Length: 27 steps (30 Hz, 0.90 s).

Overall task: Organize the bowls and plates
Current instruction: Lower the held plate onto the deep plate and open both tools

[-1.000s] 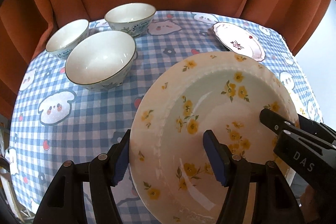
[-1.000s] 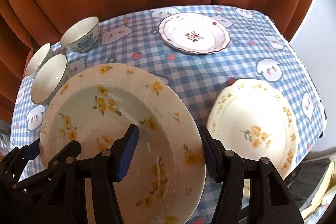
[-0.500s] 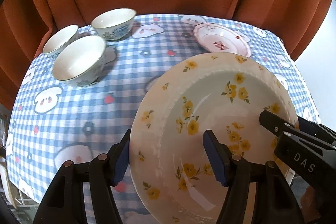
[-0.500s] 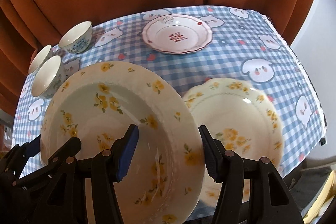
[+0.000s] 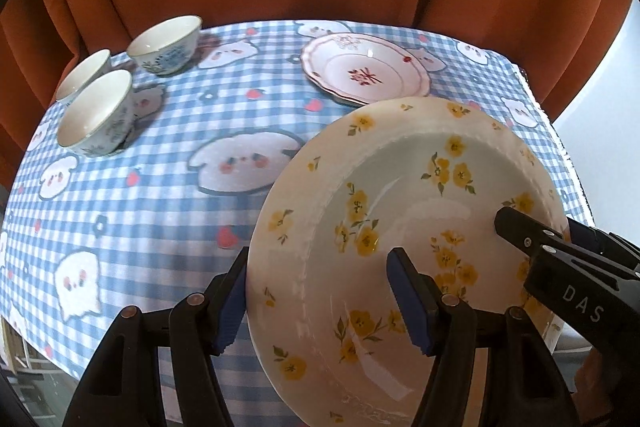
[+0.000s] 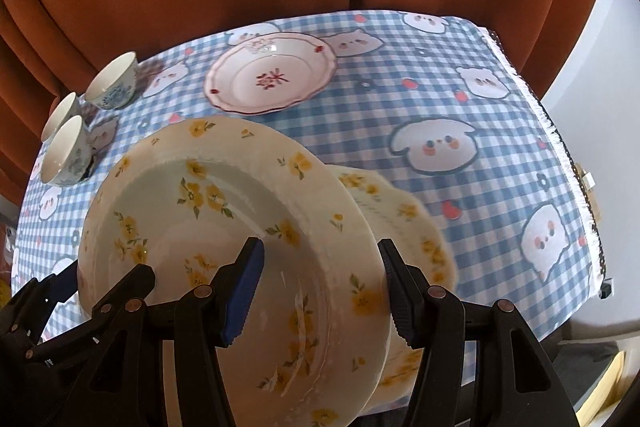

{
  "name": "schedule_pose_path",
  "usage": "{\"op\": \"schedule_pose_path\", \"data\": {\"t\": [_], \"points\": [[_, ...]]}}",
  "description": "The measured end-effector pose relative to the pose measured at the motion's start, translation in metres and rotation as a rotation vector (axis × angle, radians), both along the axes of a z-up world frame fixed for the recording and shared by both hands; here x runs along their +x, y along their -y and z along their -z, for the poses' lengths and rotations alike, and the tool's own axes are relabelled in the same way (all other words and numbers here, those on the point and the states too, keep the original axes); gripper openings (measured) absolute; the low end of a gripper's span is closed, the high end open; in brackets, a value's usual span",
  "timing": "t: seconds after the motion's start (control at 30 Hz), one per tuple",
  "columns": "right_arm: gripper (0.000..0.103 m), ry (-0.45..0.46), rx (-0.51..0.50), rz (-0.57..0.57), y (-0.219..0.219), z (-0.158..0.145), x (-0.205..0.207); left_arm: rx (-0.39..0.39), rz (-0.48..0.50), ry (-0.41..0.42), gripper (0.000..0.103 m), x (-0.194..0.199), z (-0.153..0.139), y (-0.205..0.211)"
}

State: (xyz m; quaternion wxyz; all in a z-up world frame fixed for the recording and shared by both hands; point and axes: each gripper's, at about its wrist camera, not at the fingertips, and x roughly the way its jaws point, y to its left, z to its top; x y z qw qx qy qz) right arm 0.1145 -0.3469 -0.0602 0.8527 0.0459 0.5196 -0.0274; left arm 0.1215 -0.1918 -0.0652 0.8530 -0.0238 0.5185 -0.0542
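Note:
A cream plate with yellow flowers [image 5: 400, 187] hangs tilted above the table, held by its rim from both sides. My left gripper [image 5: 320, 303] is shut on its left rim, one pad under the edge and one inside the well. My right gripper [image 6: 320, 291] is shut on the opposite rim [image 6: 352, 267]; it also appears as a black finger [image 5: 560, 263] in the left wrist view. A second yellow-flowered plate [image 6: 404, 223] lies on the cloth, partly hidden under the held one. A pink-rimmed plate [image 6: 272, 77] sits further back.
Three white bowls with blue patterns stand at the far left: one [image 5: 96, 113], one [image 5: 166, 45], one [image 5: 82, 75]. A blue checked cloth [image 5: 160, 207] covers the table. Orange curtains close off the back. The cloth's right edge [image 6: 560, 155] drops away.
Both grippers have carried the yellow-flowered plate rightward across the table. It now overlaps the second yellow plate, and the bowls have slid further left in both views.

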Motion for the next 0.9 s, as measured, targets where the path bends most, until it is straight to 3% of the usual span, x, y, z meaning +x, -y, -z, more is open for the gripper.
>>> {"op": "schedule_pose_path", "data": {"t": [0.37,0.9], "points": [[0.061,-0.031,-0.024,-0.006,0.058,0.018,0.005,-0.026,-0.012,-0.053,0.066,0.008,0.023,0.055],[0.061,-0.119,-0.036,-0.037,0.081,0.050,0.024,-0.015,-0.037,-0.135,0.068,0.017,0.053,0.080]]}}
